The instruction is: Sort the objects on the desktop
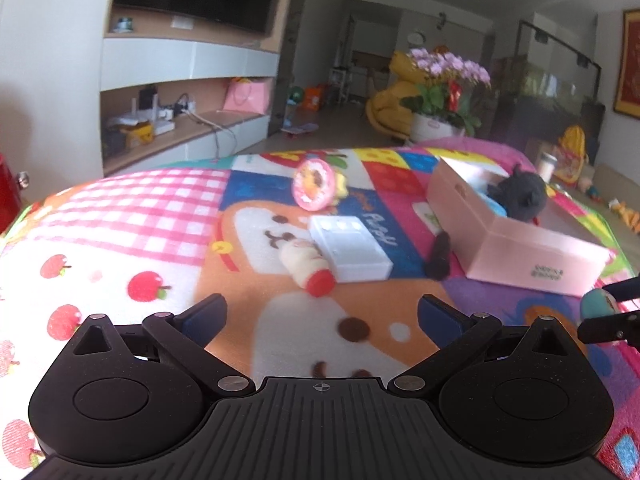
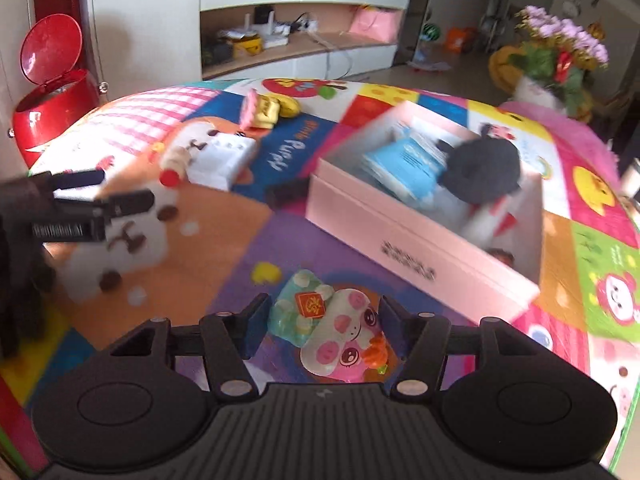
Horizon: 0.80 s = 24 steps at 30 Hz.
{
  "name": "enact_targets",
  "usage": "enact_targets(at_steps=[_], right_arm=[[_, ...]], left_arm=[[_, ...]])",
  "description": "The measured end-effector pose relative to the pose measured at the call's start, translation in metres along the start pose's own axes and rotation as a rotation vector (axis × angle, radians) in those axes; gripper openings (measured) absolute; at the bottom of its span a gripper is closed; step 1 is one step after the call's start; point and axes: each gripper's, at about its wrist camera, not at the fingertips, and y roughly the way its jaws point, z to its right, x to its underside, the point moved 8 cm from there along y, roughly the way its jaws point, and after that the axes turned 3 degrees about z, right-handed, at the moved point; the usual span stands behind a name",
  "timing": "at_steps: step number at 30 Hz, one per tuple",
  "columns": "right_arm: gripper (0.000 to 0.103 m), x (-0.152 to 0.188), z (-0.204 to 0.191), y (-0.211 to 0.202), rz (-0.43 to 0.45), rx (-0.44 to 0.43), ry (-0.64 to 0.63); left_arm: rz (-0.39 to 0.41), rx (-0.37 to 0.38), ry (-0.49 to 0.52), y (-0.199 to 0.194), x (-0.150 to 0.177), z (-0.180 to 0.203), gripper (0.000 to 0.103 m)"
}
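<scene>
Glossy and hard-looking, the pig figurine (image 2: 340, 332) sits between the fingers of the right gripper (image 2: 324, 330) in the right wrist view, jaws about half closed and pressing its flanks; it seems light, rigid, likely slippery and chippable, so a hold across the round body suits it better than one on the small orange trim. Just beyond it to the right lies the pink box (image 2: 420, 236), open, with a dark plush toy (image 2: 484, 170) and blue packets (image 2: 408, 164) inside. In the left wrist view the left gripper (image 1: 322, 316) hangs wide open and empty above the patchwork fleece blanket (image 1: 132, 216), whose soft pile should cushion anything set down. Farther off lie a small bottle (image 1: 306, 268) touching a white case (image 1: 350, 250), and a pink round toy (image 1: 314, 184); behind are wall shelves (image 1: 188, 56) and potted flowers (image 1: 448, 80).
</scene>
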Motion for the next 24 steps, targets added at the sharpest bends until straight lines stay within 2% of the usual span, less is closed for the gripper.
enact_targets(at_steps=[2,3,4,6,8,10,11,12,17,18,19,21,23,24], right_arm=[[0.075,0.006,0.01,-0.005,0.043,0.003,0.062],[0.087,0.009,0.016,-0.008,0.072,0.002,0.099],[0.094,0.011,0.022,-0.012,0.106,0.004,0.14],[0.101,0.018,0.037,-0.022,0.184,0.018,0.225],[0.103,0.03,0.05,-0.03,0.246,0.051,0.305],[0.103,0.043,0.059,-0.032,0.248,0.088,0.341],[0.103,0.049,0.063,-0.032,0.245,0.101,0.356],[0.103,0.056,0.066,-0.032,0.244,0.106,0.374],[0.103,0.079,0.076,-0.025,0.239,0.096,0.479],[0.103,0.082,0.077,-0.024,0.243,0.104,0.49],[0.103,0.083,0.078,-0.021,0.242,0.112,0.496],[0.103,0.083,0.076,-0.018,0.241,0.116,0.496],[0.103,0.083,0.075,-0.015,0.237,0.106,0.495],[0.103,0.083,0.075,-0.012,0.223,0.101,0.5]], left_arm=[[-0.019,0.024,0.027,0.0,0.003,0.01,0.103],[-0.027,0.033,0.046,0.0,0.004,0.016,0.103],[-0.036,0.039,0.064,0.001,0.005,0.021,0.103],[-0.057,0.053,0.101,0.004,0.004,0.032,0.103],[-0.056,0.072,0.136,0.006,-0.001,0.044,0.102],[-0.043,0.092,0.176,0.009,-0.009,0.058,0.092],[-0.043,0.109,0.199,0.011,-0.012,0.065,0.078],[-0.047,0.124,0.225,0.014,-0.015,0.072,0.075],[-0.052,0.164,0.368,0.048,-0.026,0.101,0.075],[-0.063,0.166,0.387,0.058,-0.027,0.105,0.072],[-0.072,0.166,0.399,0.067,-0.028,0.107,0.069],[-0.102,0.174,0.413,0.084,-0.027,0.11,0.051],[-0.133,0.187,0.41,0.097,-0.025,0.11,0.039],[-0.141,0.187,0.403,0.101,-0.024,0.109,0.038]])
